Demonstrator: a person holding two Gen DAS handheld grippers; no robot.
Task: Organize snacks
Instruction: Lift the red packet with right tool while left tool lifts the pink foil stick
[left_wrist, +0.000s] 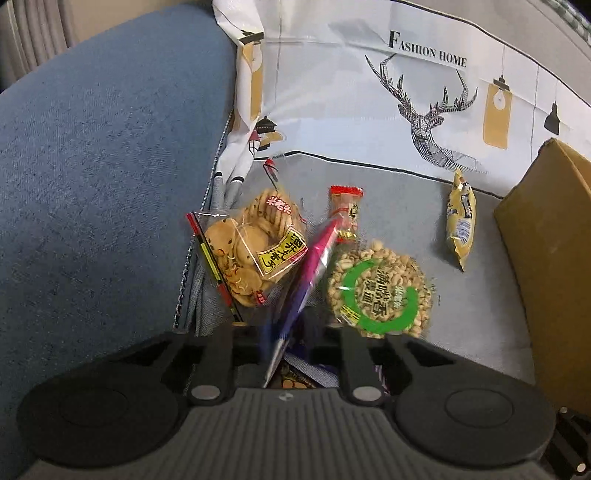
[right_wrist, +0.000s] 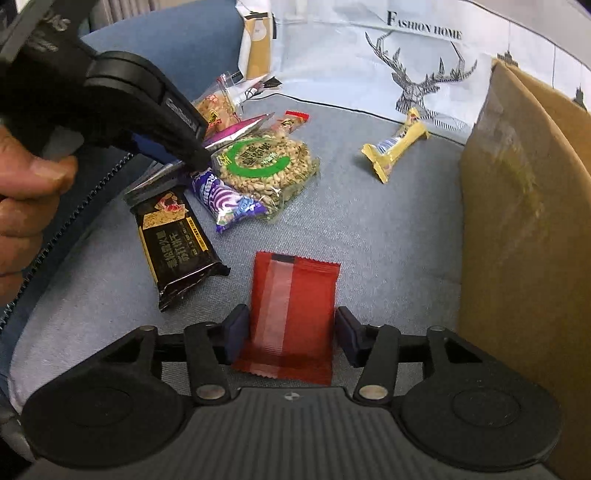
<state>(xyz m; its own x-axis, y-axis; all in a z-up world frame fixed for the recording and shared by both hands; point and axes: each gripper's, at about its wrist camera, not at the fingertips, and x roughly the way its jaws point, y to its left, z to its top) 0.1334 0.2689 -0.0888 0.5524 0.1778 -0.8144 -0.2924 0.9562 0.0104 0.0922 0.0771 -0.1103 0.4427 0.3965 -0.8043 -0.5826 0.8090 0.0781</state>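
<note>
Only rightward, red packet (right_wrist: 291, 314) flat.

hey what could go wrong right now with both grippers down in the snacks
1. The left gripper pinches only a thin edge of the pink foil packet, so it may slip out.
2. The right gripper straddles the flat red packet without visibly pressing it; closing may buckle it.
3. The left gripper sits close over the purple packet and black bar and may drag them.
</note>
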